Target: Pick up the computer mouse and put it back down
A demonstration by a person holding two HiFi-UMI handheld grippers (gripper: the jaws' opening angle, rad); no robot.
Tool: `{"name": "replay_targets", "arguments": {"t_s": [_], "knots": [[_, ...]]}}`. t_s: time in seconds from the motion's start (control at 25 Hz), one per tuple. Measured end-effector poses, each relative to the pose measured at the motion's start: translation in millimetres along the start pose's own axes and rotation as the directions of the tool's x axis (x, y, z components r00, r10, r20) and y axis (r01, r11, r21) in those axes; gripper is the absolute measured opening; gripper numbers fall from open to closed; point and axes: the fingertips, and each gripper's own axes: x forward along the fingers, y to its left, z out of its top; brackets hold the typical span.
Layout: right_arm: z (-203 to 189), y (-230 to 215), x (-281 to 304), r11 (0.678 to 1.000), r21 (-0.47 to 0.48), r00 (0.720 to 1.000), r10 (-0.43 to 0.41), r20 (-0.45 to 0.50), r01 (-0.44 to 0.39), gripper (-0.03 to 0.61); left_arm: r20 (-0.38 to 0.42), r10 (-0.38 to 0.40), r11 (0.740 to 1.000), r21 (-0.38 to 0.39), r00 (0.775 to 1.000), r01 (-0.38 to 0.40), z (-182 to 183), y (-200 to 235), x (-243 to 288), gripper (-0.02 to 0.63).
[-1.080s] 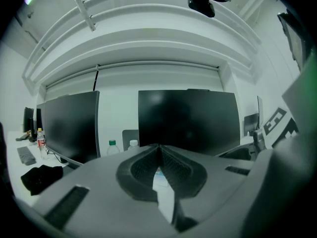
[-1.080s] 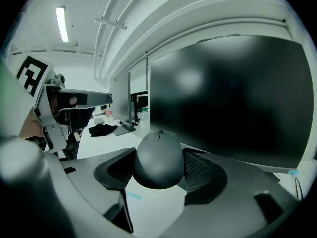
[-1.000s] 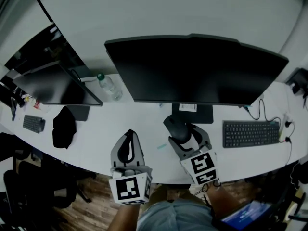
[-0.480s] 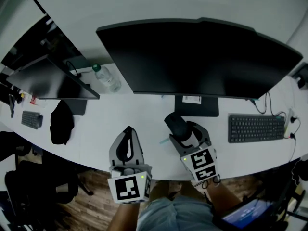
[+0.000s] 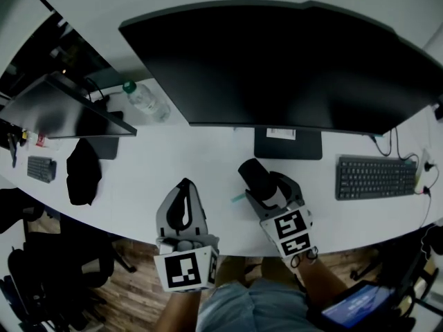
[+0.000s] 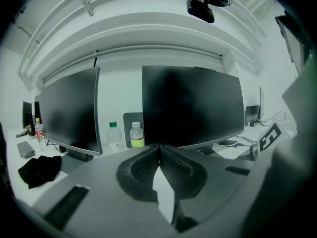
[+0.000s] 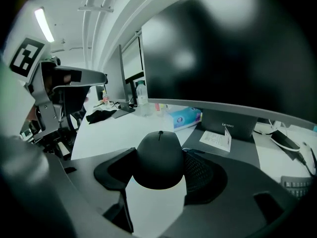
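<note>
The black, dome-backed plastic computer mouse [image 7: 159,163] is pinched between the jaws of the right gripper [image 7: 157,155], whose ribbed pads press on its two flanks, with the scroll wheel pointing away from the camera. In the head view it sits at that gripper's tips over the white desk [image 5: 201,161], just in front of the foot of the large black monitor [image 5: 291,68]. I cannot tell whether its underside touches the desk top. The left gripper [image 6: 159,152] has its jaws pressed together on nothing and hovers alongside, near the desk's front edge. The mouse looks light and rigid, a hollow shell that should not give under the pads. Its smooth back is rounded and tapers, though, so a grip placed high would probably squeeze it out downwards. The flanks at the widest part, low on the body, seem the safest hold, as it is taken now. It should bear a gentle set-down flat on its base, but hardly a drop.
</note>
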Motion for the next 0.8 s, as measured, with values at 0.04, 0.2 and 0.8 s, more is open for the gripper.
{"name": "replay_targets", "arguments": {"t_s": [0.04,0.2,0.8], "knots": [[-4.2,-0.6,2.4,1.000,0.004,1.000,-0.001,-0.009,0.001,0.302,-0.006,-0.002,1.000,-0.002,1.000,0.002,-2.8,0.4,1.5,0.005],[-20.8,-1.5,10.2,1.000,0.022,0.999,-0.001,-0.045,0.002,0.302,-0.029,-0.013,1.000,-0.003,0.999,0.013,-13.2,0.7,7.4,0.005],[-62.3,-6.8,30.3,0.999,0.035,0.990,-0.022,-0.142,0.027,0.302,-0.092,-0.044,0.999,-0.003,0.995,0.044,-44.0,3.0,22.7,0.005]]}}
